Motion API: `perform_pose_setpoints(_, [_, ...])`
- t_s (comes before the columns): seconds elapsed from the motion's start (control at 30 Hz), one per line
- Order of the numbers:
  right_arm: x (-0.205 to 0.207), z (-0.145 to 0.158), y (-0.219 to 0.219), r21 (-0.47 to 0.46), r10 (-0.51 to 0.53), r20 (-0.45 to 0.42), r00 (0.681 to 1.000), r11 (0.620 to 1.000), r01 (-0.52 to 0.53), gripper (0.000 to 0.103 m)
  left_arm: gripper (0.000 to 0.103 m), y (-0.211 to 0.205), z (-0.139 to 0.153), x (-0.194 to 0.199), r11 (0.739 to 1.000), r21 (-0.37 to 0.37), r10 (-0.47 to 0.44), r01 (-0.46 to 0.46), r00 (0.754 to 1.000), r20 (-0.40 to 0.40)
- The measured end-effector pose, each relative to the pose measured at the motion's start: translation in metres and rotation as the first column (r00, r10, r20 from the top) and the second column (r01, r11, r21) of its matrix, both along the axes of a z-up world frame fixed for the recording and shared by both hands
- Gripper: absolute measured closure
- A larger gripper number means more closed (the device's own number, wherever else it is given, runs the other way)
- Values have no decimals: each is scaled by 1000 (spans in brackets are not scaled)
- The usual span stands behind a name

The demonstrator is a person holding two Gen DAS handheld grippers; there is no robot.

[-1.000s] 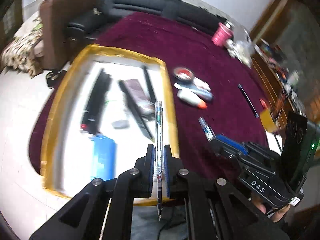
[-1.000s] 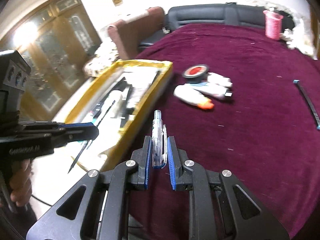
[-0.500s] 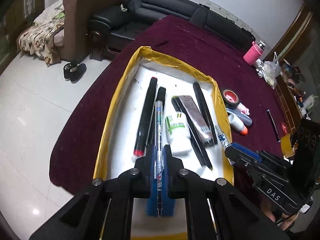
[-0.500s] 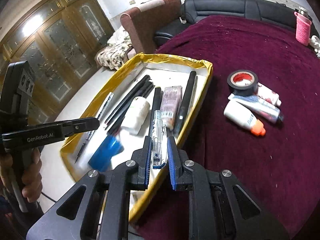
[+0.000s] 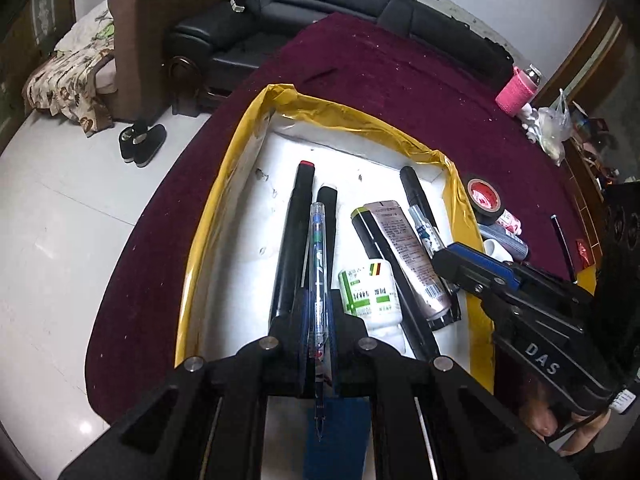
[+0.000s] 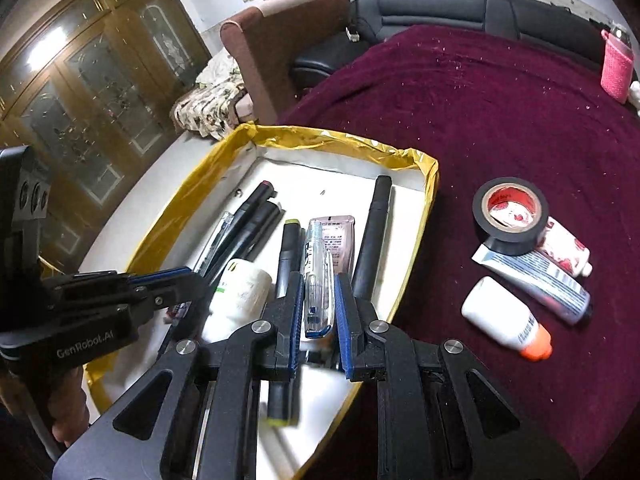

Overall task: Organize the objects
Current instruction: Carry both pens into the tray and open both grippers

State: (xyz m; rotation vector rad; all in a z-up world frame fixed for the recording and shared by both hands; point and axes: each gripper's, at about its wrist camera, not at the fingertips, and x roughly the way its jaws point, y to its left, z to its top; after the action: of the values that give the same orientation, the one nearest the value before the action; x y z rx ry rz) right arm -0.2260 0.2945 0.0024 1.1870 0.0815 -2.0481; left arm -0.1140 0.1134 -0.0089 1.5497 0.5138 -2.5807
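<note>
The left gripper (image 5: pixel 320 312) has its jaws closed on a thin clear pen (image 5: pixel 319 264). The pen has a see-through body with blue and green parts inside, and its sharp tip points back toward the camera. It hangs over the white tray (image 5: pixel 240 248), which has a crinkly yellow rim.

The right gripper (image 6: pixel 318 312) has its jaws closed on a fatter clear pen (image 6: pixel 317 276) with a blue end. It also hangs over the tray, near the tray's right side.

The tray sits on a table with a dark red cloth (image 6: pixel 500 120). Inside the tray lie four long black markers (image 5: pixel 294 240), one white bottle (image 5: pixel 370 292) with a green label, and one pinkish tube (image 5: pixel 408 256). A blue thing lies under the left gripper, but it is mostly hidden.

On the cloth beside the tray are one roll of black tape (image 6: pixel 510 212), two tubes (image 6: pixel 536 280) touching the tape, and one white bottle with an orange cap (image 6: pixel 506 318).
</note>
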Motion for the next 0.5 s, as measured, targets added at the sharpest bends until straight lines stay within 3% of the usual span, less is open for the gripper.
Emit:
perform_pose_setpoints(0.27, [-5, -3, -10, 27, 5, -31, 1000, 1000, -4, 87, 96, 1, -1, -8, 1000, -18, -6, 6, 1000, 7])
perform_pose_setpoints(0.5, [-12, -8, -14, 8, 12, 7, 1000, 1000, -12, 87, 95, 5, 0, -6, 998, -51, -30, 29, 1000, -2])
